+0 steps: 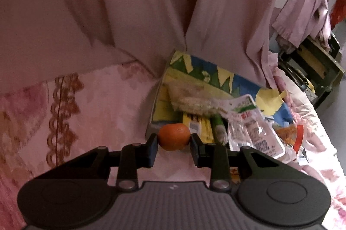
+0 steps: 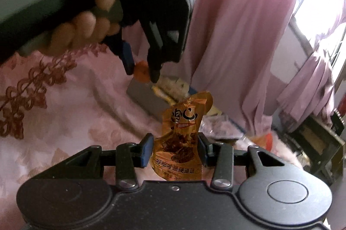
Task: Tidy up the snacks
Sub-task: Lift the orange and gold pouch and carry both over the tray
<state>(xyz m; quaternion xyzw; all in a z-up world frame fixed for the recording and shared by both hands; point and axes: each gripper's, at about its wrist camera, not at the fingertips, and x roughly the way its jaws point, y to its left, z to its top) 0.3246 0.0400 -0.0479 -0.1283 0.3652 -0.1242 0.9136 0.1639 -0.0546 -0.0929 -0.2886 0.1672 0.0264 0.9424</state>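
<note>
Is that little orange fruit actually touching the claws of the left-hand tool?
Touching. In the left wrist view the orange fruit sits squeezed between both pads of the left gripper, with no gap either side. The right wrist view shows it pinched too.

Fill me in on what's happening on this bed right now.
A person is sorting snacks with a handheld gripper in each hand. The left gripper is clamped on a small orange, held above the near corner of a colourful box that already holds several snack packets. The right gripper grips an orange-brown snack pouch, held upright nearby over the pink bedspread. Neither item is in the box yet.
</note>
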